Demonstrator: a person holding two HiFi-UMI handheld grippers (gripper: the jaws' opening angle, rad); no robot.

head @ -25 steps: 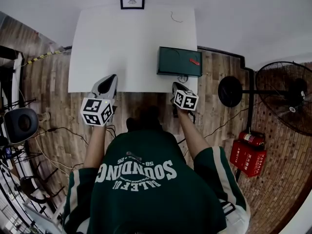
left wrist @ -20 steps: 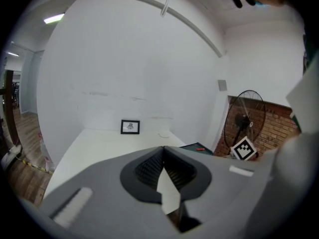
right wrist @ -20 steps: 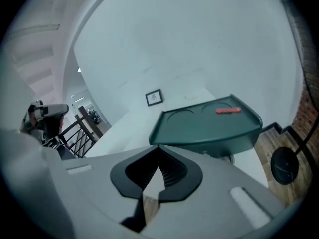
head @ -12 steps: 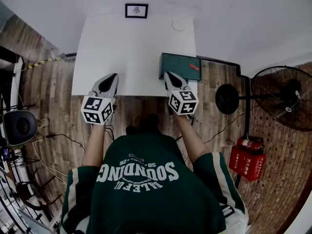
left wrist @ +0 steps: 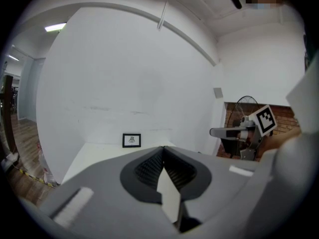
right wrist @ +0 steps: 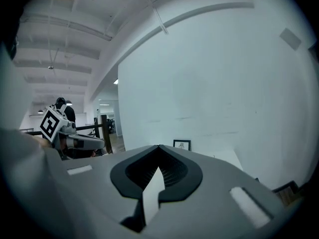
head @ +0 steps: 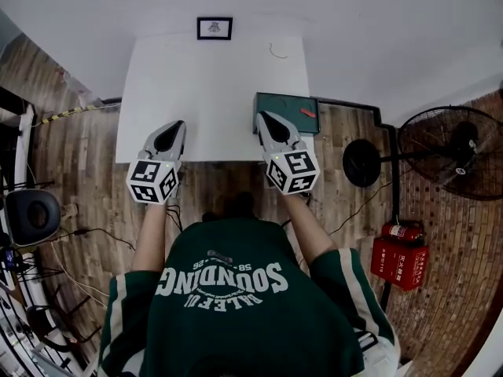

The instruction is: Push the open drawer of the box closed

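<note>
Two jaw pairs closed, empty: left gripper (head: 174,125) centre-left, right gripper (head: 262,118) with its tip at the lower-left corner of the green box (head: 289,105), right of centre on the table (head: 208,85). Shirt (head: 228,312) reads "SOUNDING", inverted

White wall (head: 377,22) on the far side; brick wall (left wrist: 288,111) to the right. Wooden plank floor (head: 78,132). A white surface (head: 212,93) stands against the far wall, with a small framed picture (head: 214,28) at its back edge. A black pedestal fan (head: 456,151) and a red fire-extinguisher box (head: 402,254) stand to the right. Loose cables (head: 86,238) lie at the left. Ceiling strip light (left wrist: 55,27) lit.
</note>
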